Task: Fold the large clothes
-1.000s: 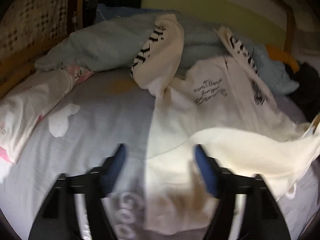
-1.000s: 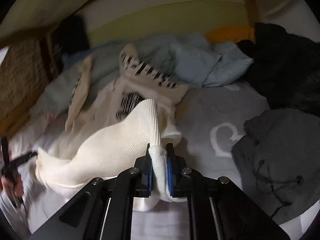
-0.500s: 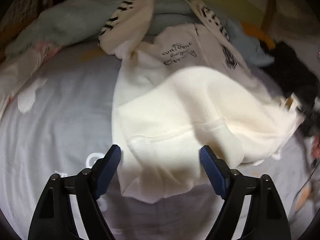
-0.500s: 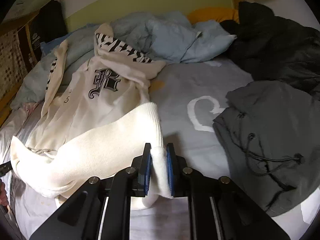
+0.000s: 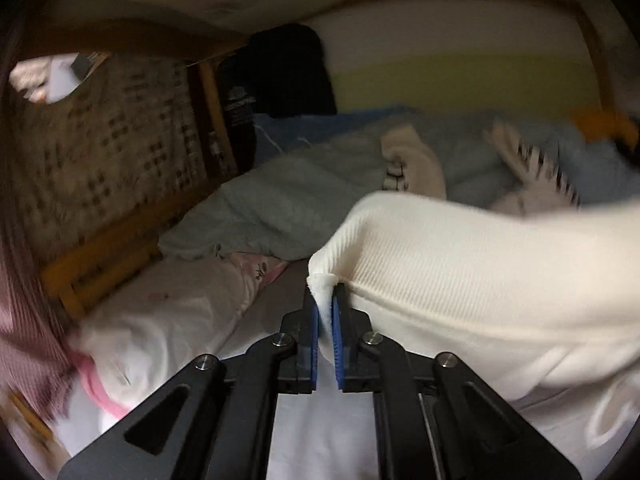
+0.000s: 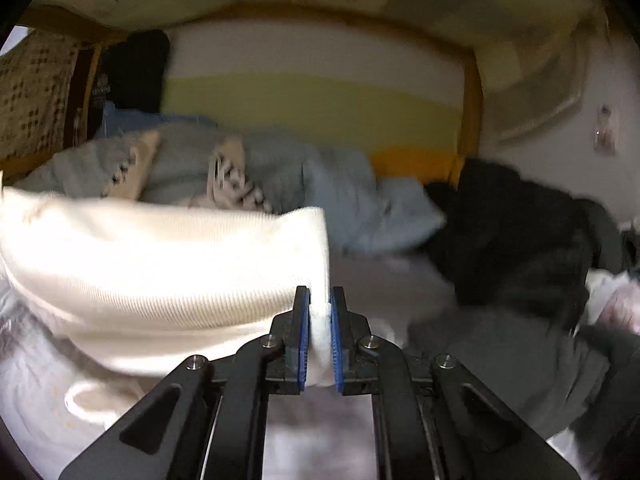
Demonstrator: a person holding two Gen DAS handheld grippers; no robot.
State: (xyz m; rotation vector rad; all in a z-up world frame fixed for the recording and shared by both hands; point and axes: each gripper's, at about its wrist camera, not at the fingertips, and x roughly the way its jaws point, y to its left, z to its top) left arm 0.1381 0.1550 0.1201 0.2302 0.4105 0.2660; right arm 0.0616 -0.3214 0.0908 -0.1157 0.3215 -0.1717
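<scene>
A cream ribbed sweatshirt (image 5: 480, 280) hangs lifted above the bed, stretched between both grippers. My left gripper (image 5: 325, 292) grips its left hem corner; its jaws are closing, and the blue pads press on the fabric. In the right wrist view the same sweatshirt (image 6: 160, 272) runs off to the left. My right gripper (image 6: 319, 296) pinches its right corner, the jaws closing tighter on the cloth. The sweatshirt's printed sleeves (image 6: 236, 184) trail onto the bedding behind. Its lower part is hidden below the raised hem.
Light blue bedding (image 5: 304, 188) is heaped at the bed's head. A white and pink pillow (image 5: 172, 320) lies left, beside the wooden bed frame (image 5: 104, 256). Black clothes (image 6: 512, 232) and a dark grey hoodie (image 6: 500, 360) lie on the right. A pink sleeve (image 5: 24, 320) shows at the far left.
The left gripper, open over the hem before, has shut on it and risen. Both grippers lifted the sweatshirt off the bed, and both views tilted up toward the headboard.
</scene>
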